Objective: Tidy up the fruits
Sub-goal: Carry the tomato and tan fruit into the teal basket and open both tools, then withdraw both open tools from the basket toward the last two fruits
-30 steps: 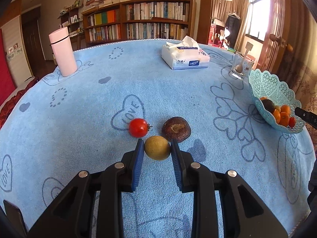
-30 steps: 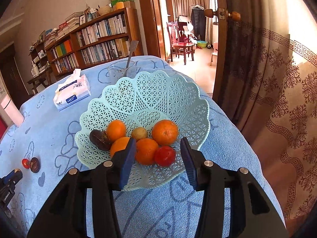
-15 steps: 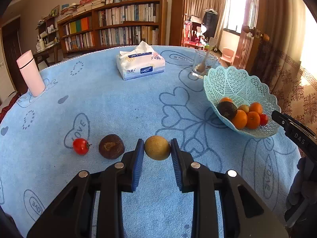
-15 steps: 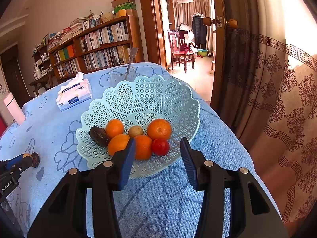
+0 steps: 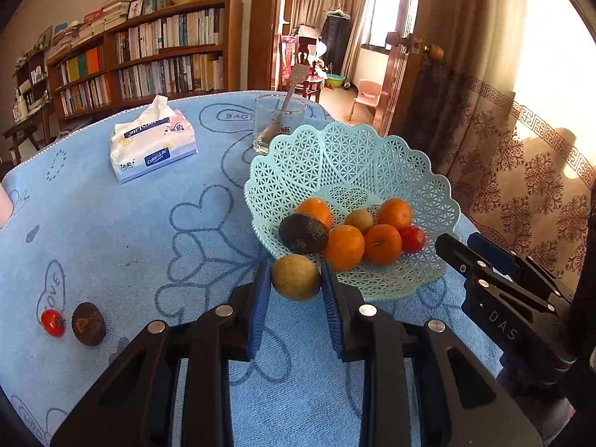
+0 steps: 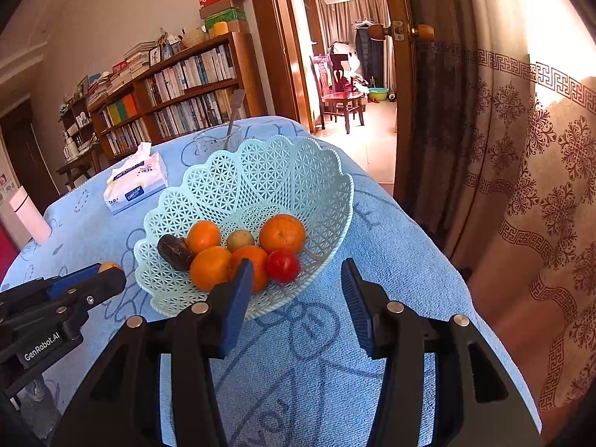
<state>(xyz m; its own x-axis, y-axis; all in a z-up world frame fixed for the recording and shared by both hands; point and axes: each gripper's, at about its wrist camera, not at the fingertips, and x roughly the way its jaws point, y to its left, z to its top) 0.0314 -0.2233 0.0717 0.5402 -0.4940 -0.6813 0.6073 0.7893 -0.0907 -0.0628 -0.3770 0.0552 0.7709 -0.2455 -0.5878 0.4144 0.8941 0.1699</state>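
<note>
**Yellow-green fruit clamped in left gripper, just short of basket rim**

Left gripper point(image 5: 296, 283): black frame, blue ribbed pads, closed on round yellow-green fruit point(image 5: 295, 276) with dull speckled skin, held above the counter point(image 5: 130, 231) at the near rim of the basket point(image 5: 372, 156). Right gripper point(image 6: 296, 290): spread wide, nothing between the pads, hovering over blue cloth at the basket's near edge; seen from the left wrist as a black body at the right side point(image 5: 480, 260).

Counter covered in light blue terry cloth point(image 6: 391, 246), nubby texture, printed with darker blue hearts and "LOVE" lettering. Near left on cloth: small red tomato point(image 5: 52, 322) just beside a dark brown wrinkled fruit point(image 5: 88, 323), well apart from the basket.

Basket: pale mint plastic, open lattice weave, scalloped rim, tilted back wall. Inside: several smooth oranges point(image 6: 282, 233), a dark wrinkled fruit point(image 6: 175, 252) at left, a small yellow-green fruit point(image 6: 240, 240) in the middle, a glossy red tomato point(image 6: 283, 265) at front right. All touching in a cluster.

Behind basket: clear glass point(image 5: 277, 123) with a utensil standing in it. Left of that, soft tissue pack point(image 5: 151, 145), white and blue, one tissue pulled up. Far left edge: pink cylindrical bottle point(image 6: 29, 216).

Room beyond: wooden bookshelf point(image 5: 149, 63) packed with books, boxes stacked on top; wood-framed doorway point(image 6: 354, 74) to a sunlit room with a red table; patterned curtain point(image 6: 540, 149) at right.
</note>
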